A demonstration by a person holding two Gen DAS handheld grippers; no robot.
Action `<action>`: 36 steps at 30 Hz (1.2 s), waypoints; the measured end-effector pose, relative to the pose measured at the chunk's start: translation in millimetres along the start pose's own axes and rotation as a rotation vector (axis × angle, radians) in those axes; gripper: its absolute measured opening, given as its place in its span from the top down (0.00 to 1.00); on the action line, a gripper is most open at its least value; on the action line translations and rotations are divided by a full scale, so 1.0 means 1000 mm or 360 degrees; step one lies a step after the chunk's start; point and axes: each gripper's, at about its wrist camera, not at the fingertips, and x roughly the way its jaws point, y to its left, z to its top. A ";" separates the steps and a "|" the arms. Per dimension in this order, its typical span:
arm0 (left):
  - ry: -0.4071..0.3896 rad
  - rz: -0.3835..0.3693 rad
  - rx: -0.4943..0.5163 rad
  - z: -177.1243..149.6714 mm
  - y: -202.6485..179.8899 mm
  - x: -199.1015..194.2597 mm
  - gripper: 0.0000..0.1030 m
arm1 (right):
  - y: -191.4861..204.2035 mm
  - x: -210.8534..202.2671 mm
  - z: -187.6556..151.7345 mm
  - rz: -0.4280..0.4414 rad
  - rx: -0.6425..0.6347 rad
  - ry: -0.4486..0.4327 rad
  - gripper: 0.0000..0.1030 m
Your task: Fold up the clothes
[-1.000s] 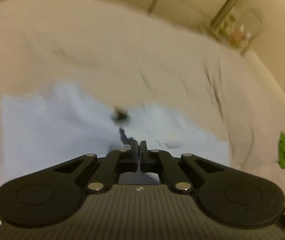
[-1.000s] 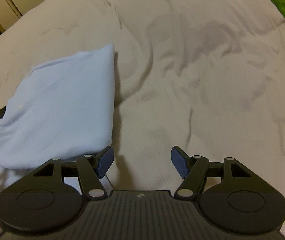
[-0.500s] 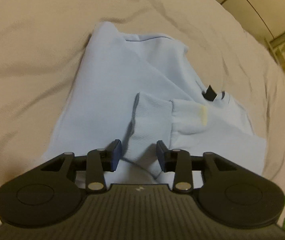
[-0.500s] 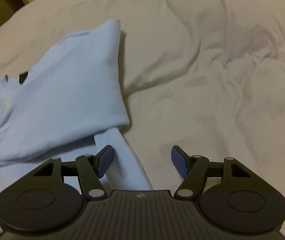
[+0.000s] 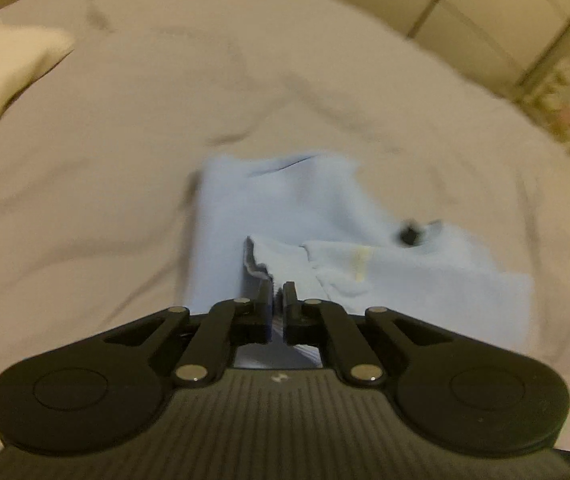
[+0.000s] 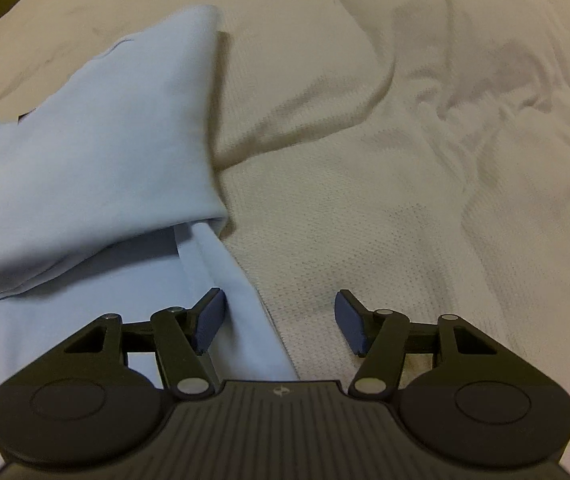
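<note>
A light blue sweatshirt (image 5: 301, 208) lies partly folded on the bed. My left gripper (image 5: 278, 300) is shut on its ribbed cuff (image 5: 259, 258) and holds the sleeve end over the garment. A black neck label (image 5: 407, 234) shows at the collar. In the right wrist view the same sweatshirt (image 6: 97, 132) lies at the left, its upper layer folded over a lower one. My right gripper (image 6: 281, 320) is open and empty, low over the garment's right edge (image 6: 241, 280), its left finger above the blue cloth and its right finger above the bedspread.
The bed is covered by a wrinkled cream bedspread (image 6: 425, 140), also seen in the left wrist view (image 5: 125, 120). A cream pillow (image 5: 1, 68) lies at the far left. Wardrobe doors (image 5: 465, 4) stand beyond the bed.
My left gripper has shut on the sleeve cuff it was open around and has pulled back and up. My right gripper has come closer to the garment's edge and stays open.
</note>
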 end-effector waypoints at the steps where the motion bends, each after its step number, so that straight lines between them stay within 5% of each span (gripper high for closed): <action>1: 0.0010 0.0022 -0.0007 -0.001 0.002 0.003 0.99 | 0.001 -0.001 0.000 -0.0007 -0.0012 0.0000 0.44; 7: -0.0076 -0.0030 -0.0023 0.013 -0.008 -0.014 0.99 | 0.018 -0.024 0.004 0.0040 -0.0223 -0.0203 0.44; 11: -0.0111 -0.0058 -0.0008 0.027 -0.015 -0.019 0.99 | 0.028 -0.008 0.006 0.0103 -0.0315 -0.0157 0.44; 14: -0.0024 -0.0001 0.0031 0.022 -0.013 -0.005 0.99 | 0.022 0.005 0.011 -0.0027 -0.0298 -0.0157 0.61; 15: 0.0012 0.0020 0.0042 0.017 -0.012 0.001 0.99 | 0.009 0.002 0.014 -0.0010 -0.0160 -0.0167 0.51; 22: 0.0141 0.0112 -0.0020 -0.018 0.006 0.013 1.00 | -0.031 -0.004 0.015 0.0113 0.0233 -0.0024 0.46; 25: 0.0125 0.0100 0.0000 -0.013 0.003 0.011 1.00 | 0.002 -0.017 0.012 0.0105 -0.0190 -0.0110 0.45; 28: 0.0135 0.0113 0.0043 -0.012 0.001 0.015 1.00 | 0.019 -0.015 0.013 0.0075 -0.0347 -0.0214 0.50; 32: 0.0167 0.0115 0.0072 -0.013 0.004 0.018 1.00 | -0.009 0.002 0.020 0.0050 -0.0011 -0.0100 0.51; 36: 0.0166 0.0060 -0.0009 -0.010 0.009 0.014 0.98 | -0.021 -0.009 0.013 0.0105 -0.0008 -0.0079 0.42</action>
